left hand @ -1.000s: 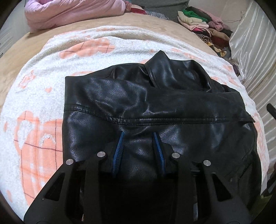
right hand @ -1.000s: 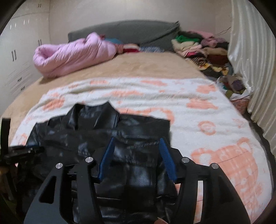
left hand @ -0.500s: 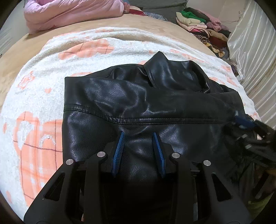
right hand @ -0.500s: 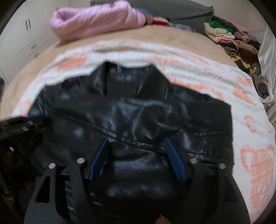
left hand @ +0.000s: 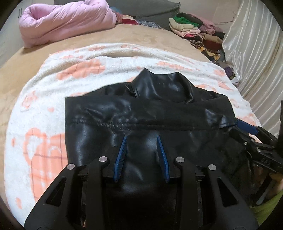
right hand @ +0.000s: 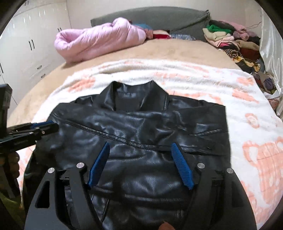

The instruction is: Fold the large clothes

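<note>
A black leather jacket [left hand: 159,109] lies flat on the blanket, collar pointing away from me, its sides folded in. My left gripper [left hand: 141,138] hovers over the jacket's lower middle, blue pads a little apart with nothing pinched between them. In the right wrist view the left gripper [right hand: 47,126] shows side-on at the jacket's [right hand: 141,123] left edge. My right gripper [right hand: 141,143] hangs above the jacket's lower front; its jaws are opening, wide apart, with only the flat leather beneath. The left wrist view catches the right gripper [left hand: 245,126] at the jacket's right edge.
A white blanket with orange prints [left hand: 44,106] covers the tan bed. A rolled pink duvet [left hand: 67,21] lies at the head end by a grey headboard [right hand: 159,16]. Folded clothes are piled [left hand: 194,30] at the far right beside a shiny curtain [left hand: 256,62]. White wardrobes [right hand: 26,53] stand on the left.
The right gripper swung left from the jacket's right side to over its middle, and its jaws widened. The left gripper rose a little and now sees more of the bed.
</note>
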Action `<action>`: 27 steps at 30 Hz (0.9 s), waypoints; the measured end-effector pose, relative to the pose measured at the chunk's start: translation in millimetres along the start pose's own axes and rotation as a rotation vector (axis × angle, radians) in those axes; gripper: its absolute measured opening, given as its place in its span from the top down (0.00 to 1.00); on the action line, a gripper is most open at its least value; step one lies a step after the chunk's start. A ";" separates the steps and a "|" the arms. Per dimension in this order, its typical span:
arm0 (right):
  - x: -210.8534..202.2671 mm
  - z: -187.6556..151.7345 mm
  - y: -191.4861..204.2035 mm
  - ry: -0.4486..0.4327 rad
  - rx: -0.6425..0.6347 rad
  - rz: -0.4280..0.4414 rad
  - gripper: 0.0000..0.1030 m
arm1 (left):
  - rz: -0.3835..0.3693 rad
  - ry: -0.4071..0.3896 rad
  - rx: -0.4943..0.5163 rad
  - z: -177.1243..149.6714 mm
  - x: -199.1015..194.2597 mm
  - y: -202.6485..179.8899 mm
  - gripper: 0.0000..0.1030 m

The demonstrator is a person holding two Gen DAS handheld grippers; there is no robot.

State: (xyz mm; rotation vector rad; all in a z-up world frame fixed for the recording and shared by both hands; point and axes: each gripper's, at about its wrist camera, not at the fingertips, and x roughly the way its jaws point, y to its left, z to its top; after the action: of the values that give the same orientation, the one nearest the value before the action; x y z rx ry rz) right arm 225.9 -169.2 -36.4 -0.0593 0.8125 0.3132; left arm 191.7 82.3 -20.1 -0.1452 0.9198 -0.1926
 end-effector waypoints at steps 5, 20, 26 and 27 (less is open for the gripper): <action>-20.4 -8.9 -8.4 -0.021 0.012 -0.008 0.31 | 0.005 0.003 0.034 -16.2 -4.5 -12.5 0.72; 4.8 -44.4 -10.8 0.132 0.021 -0.046 0.38 | -0.015 0.064 0.070 -50.4 3.2 -30.5 0.72; 15.0 -51.1 -10.7 0.164 0.036 -0.046 0.38 | -0.016 0.063 0.065 -50.3 4.0 -30.6 0.72; 11.4 -49.7 -10.6 0.150 0.039 -0.039 0.37 | -0.015 0.063 0.065 -50.1 3.4 -30.8 0.72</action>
State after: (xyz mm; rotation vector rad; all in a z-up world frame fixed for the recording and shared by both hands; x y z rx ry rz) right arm 201.4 -184.9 -79.6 -0.0626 0.9652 0.2586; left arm 150.5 49.5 -46.4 -0.0863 0.9739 -0.2415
